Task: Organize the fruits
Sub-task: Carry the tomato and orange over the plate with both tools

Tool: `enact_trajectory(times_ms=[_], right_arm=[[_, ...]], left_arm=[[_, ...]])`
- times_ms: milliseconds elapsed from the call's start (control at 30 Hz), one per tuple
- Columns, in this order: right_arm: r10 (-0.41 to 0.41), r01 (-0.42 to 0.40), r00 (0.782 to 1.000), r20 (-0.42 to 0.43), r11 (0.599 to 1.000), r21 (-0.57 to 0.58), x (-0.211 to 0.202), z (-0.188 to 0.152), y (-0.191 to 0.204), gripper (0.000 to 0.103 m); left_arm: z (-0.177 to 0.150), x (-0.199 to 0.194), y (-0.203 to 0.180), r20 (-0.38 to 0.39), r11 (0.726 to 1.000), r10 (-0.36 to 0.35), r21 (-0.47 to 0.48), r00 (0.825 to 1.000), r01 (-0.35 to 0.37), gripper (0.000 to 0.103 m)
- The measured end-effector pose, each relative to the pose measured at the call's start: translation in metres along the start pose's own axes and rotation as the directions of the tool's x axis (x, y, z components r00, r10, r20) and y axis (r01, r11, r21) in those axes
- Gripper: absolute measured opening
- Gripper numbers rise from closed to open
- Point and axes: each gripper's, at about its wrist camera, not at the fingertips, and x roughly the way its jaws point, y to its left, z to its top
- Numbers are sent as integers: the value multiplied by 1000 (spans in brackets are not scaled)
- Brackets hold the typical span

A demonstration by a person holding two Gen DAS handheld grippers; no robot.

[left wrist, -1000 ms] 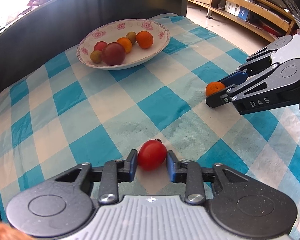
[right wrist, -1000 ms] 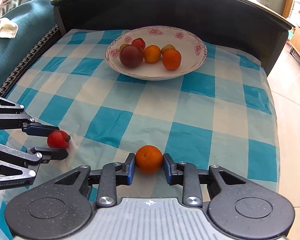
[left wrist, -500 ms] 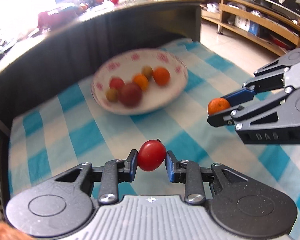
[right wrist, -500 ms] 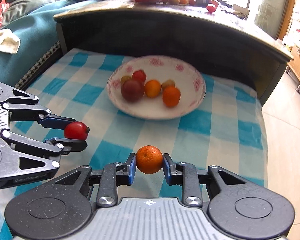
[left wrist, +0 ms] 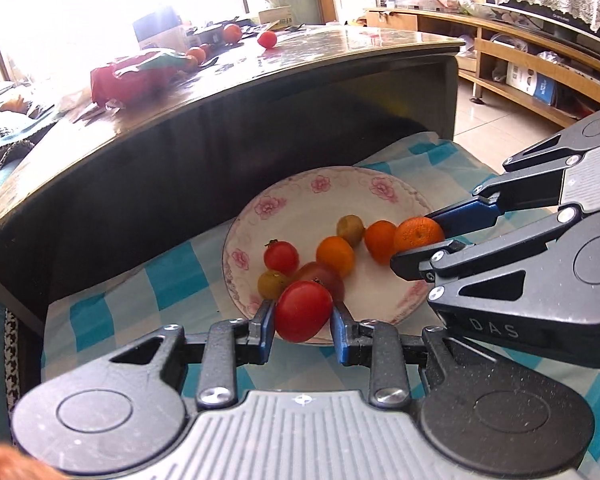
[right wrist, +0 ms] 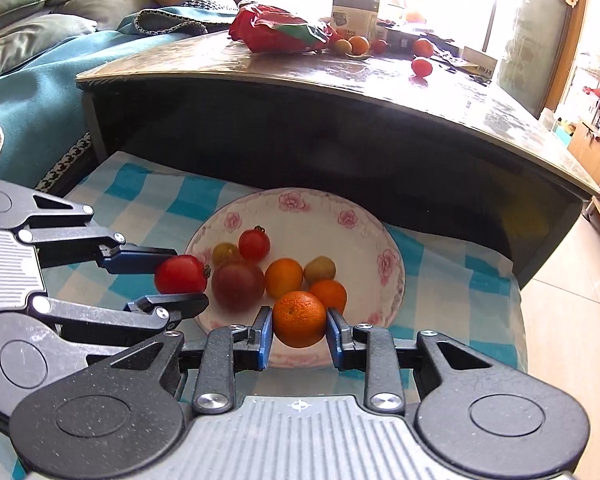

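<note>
"DAS" is embossed on the right gripper (left wrist: 418, 249) body; no other text is legible.

Glossy ceramic bowl (left wrist: 296, 196) on matt checked cloth (left wrist: 168, 280)

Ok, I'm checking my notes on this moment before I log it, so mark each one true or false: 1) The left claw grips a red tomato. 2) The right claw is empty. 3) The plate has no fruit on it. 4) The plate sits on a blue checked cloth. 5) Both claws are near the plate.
1) True: the left claw is shut on the red tomato.
2) False: the right claw grips an orange.
3) False: the plate already holds several fruits, among them a dark plum.
4) True: the blue checked cloth lies under it.
5) True: both hold their fruit at the plate's near edge.
</note>
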Motion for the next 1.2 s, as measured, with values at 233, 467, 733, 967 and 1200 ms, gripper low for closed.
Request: enact_trajectory(times_ms=[233, 467, 733, 967, 1200], right_arm=[[-1, 1, 1000, 1, 1000, 6, 14, 3, -4, 23], [1, -1, 1000, 8, 1000, 27, 25, 7, -11, 23], [-1, 0, 1000, 23, 999, 51, 32, 8, -14, 23], [-8, 5, 999, 40, 998, 63, 34, 10, -18, 24], [-4, 0, 999, 49, 997, 82, 37, 12, -22, 24]], left_arm=[[3, 16, 2, -5, 1000, 18, 2, 1000, -18, 39], [7, 23, 4, 2, 1000, 25, -5, 1000, -25, 39], [11, 27, 6, 25, 999, 34, -8, 999, -34, 39], [14, 30, 7, 44, 999, 49, -10, 998, -49, 39], [16, 34, 12, 58, 998, 53, -41, 997, -51, 39]])
